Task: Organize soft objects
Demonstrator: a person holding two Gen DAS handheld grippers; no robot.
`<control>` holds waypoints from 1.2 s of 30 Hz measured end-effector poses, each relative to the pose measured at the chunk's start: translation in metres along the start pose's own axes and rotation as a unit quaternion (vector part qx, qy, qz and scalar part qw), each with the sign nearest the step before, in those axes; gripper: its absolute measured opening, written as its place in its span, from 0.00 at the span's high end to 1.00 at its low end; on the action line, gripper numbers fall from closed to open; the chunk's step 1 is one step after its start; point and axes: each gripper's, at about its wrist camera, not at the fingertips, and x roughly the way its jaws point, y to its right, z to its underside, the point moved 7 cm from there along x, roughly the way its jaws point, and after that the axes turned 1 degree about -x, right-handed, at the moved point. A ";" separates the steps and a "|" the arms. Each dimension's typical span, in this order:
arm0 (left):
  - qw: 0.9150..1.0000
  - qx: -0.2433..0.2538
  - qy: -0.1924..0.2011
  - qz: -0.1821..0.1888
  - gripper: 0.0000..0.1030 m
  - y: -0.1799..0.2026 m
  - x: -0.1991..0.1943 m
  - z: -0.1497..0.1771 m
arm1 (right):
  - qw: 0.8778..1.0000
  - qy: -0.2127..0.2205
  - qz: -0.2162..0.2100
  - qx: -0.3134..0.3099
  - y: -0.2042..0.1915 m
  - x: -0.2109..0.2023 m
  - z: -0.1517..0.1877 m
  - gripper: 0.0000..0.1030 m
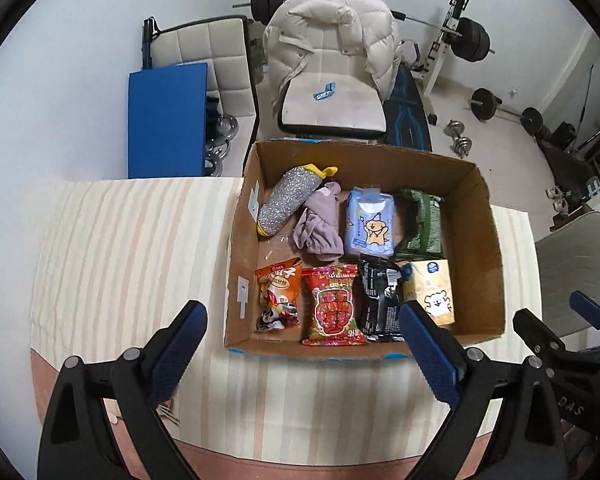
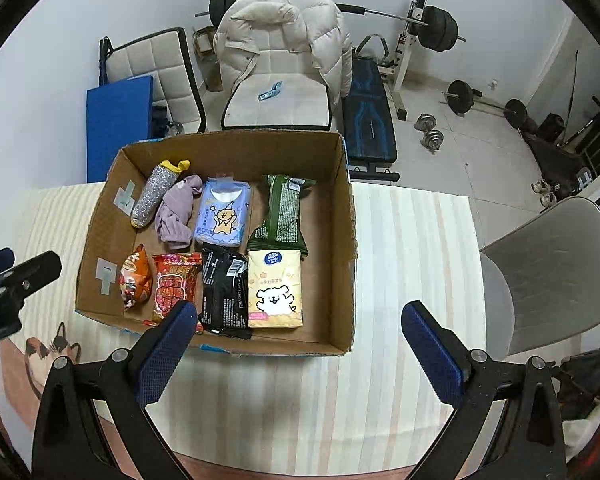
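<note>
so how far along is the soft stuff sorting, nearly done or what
Looks nearly done. The cardboard box already holds eight items in two rows, including the purple cloth, blue tissue pack and yellow tissue pack. Nothing is in hand: the left gripper and right gripper are both open and empty over the striped tablecloth. No loose item shows on it, so little seems left.

Even, soft indoor light; faint shadows; strong fisheye bending, dark vignette at corners; centre sharp.

Looks like a home gym room. Barbell rack [image 2: 418,20], dumbbells [image 2: 430,130] and bench [image 2: 370,120] sit behind the table [image 2: 400,240].
</note>
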 end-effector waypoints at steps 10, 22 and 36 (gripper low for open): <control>0.999 0.002 0.036 -0.005 0.04 0.009 -0.052 0.013 | 1.000 0.029 -0.006 0.008 0.004 -0.049 0.007 0.00; 0.994 0.009 0.107 -0.004 0.05 0.025 -0.164 0.059 | 0.994 0.107 -0.009 -0.009 0.006 -0.182 0.050 0.00; 0.993 0.022 0.118 0.016 0.04 0.046 -0.227 0.107 | 0.992 0.123 -0.006 -0.008 0.017 -0.269 0.104 0.00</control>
